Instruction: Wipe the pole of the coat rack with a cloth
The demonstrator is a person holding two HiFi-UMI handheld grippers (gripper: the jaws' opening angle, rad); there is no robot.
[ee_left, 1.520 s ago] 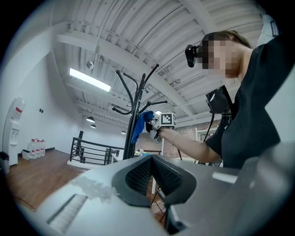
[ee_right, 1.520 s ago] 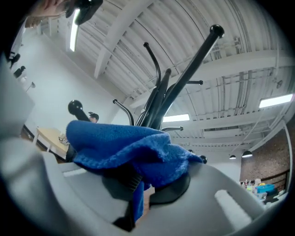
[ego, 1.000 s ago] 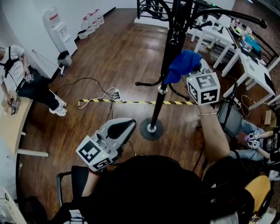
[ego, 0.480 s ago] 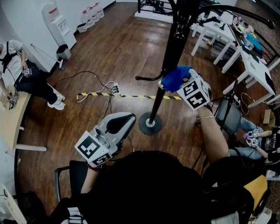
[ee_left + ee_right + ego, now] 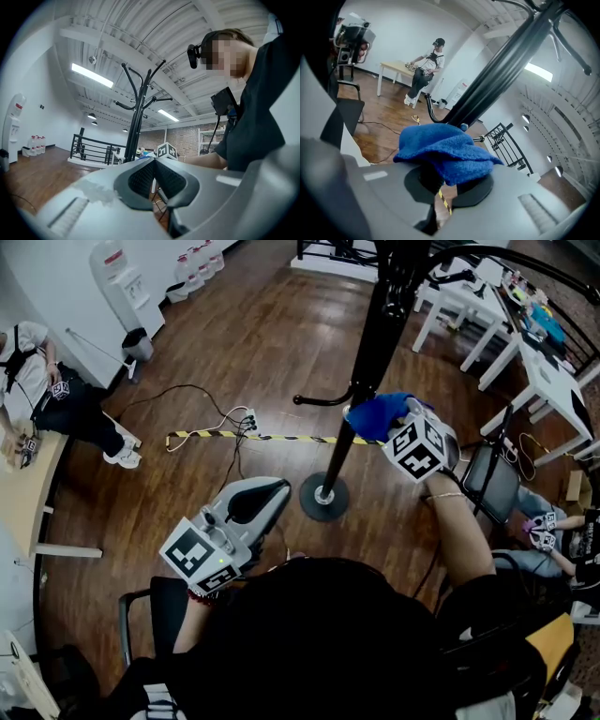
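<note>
The black coat rack pole (image 5: pixel 375 334) rises from a round base (image 5: pixel 323 495) on the wooden floor. My right gripper (image 5: pixel 380 420) is shut on a blue cloth (image 5: pixel 373 416), which is pressed against the pole just below a low hook (image 5: pixel 323 399). In the right gripper view the blue cloth (image 5: pixel 445 152) drapes over the right gripper (image 5: pixel 443 177), with the pole (image 5: pixel 501 65) right behind it. My left gripper (image 5: pixel 251 505) is held low at the left, away from the pole. In the left gripper view the left gripper (image 5: pixel 153 169) is shut on nothing, with the rack (image 5: pixel 136 117) beyond.
Yellow-black tape (image 5: pixel 253 437) and a power strip with cables (image 5: pixel 246 420) lie on the floor left of the base. White tables (image 5: pixel 525 352) and a black chair (image 5: pixel 492 488) stand at the right. A seated person (image 5: pixel 56 399) and a water dispenser (image 5: pixel 108 277) are at the left.
My right gripper has slid down the pole with the blue cloth, from above the low hook to just below it. The left gripper has barely moved.
</note>
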